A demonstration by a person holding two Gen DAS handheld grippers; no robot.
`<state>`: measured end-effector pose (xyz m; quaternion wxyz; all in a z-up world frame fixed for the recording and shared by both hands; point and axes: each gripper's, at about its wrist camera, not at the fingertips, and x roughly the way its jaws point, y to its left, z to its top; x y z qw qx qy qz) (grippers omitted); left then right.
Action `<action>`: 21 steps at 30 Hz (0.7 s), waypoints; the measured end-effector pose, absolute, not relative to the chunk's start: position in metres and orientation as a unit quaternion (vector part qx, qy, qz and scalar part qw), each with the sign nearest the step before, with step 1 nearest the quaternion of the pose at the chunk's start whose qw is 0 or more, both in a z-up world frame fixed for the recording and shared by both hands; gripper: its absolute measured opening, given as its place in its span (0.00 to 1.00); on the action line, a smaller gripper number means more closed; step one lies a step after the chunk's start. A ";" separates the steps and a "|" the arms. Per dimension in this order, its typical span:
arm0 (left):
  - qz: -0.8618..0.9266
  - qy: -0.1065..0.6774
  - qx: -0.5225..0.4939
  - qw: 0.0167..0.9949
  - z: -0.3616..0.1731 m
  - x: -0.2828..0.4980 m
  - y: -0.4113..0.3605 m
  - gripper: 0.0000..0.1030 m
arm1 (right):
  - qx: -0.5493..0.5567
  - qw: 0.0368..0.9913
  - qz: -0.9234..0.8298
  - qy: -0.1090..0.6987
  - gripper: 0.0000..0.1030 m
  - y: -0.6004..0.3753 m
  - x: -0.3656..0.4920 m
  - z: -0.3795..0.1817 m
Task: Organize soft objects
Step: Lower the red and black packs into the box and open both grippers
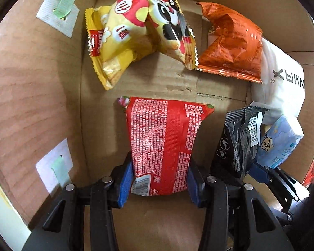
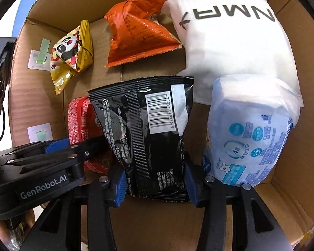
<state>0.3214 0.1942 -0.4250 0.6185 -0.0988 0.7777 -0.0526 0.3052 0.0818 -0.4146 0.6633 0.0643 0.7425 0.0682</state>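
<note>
The left hand-held gripper point(image 1: 160, 179) is pointed steeply down into a cardboard box point(image 1: 31, 96), and its blue pads point(image 1: 125, 182) are pressed against both sides of a red snack packet point(image 1: 163, 144), which is held hanging above the box floor. Just to its right, the right hand-held gripper point(image 2: 155, 185) is likewise aimed downward, its blue pads closed on the lower end of a black snack packet point(image 2: 148, 129) with a white barcode label.

From the right wrist view, the left hand-held gripper is seen at the left, marked "GenRobot.AI", with the red packet partly hidden behind the black one. A pale blue tissue pack point(image 2: 253, 133) stands immediately right of the right hand-held gripper, touching its right finger; in the left wrist view only an edge of this pack is shown.

Farther ahead, a yellow panda-printed packet point(image 1: 140, 33), an orange packet point(image 1: 230, 41) and a large white soft package point(image 2: 230, 39) are laid along the far end of the box. Two white labels with green tape point(image 1: 60, 10) are stuck on the left wall.
</note>
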 end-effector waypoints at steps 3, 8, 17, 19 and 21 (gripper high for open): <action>-0.050 0.775 -0.100 0.622 -0.422 0.315 0.197 0.42 | 0.057 0.663 0.066 0.743 0.49 0.085 0.304 -0.417; -0.049 0.766 -0.096 0.633 -0.407 0.308 0.193 0.43 | 0.054 0.661 0.068 0.745 0.56 0.087 0.301 -0.411; -0.037 0.737 -0.098 0.668 -0.373 0.285 0.192 0.43 | 0.020 0.687 0.077 0.722 0.56 0.091 0.296 -0.373; -0.034 0.727 -0.098 0.679 -0.363 0.279 0.195 0.43 | 0.008 0.694 0.075 0.716 0.56 0.090 0.294 -0.366; -0.027 0.715 -0.094 0.692 -0.354 0.273 0.194 0.48 | 0.000 0.702 0.074 0.708 0.60 0.086 0.289 -0.359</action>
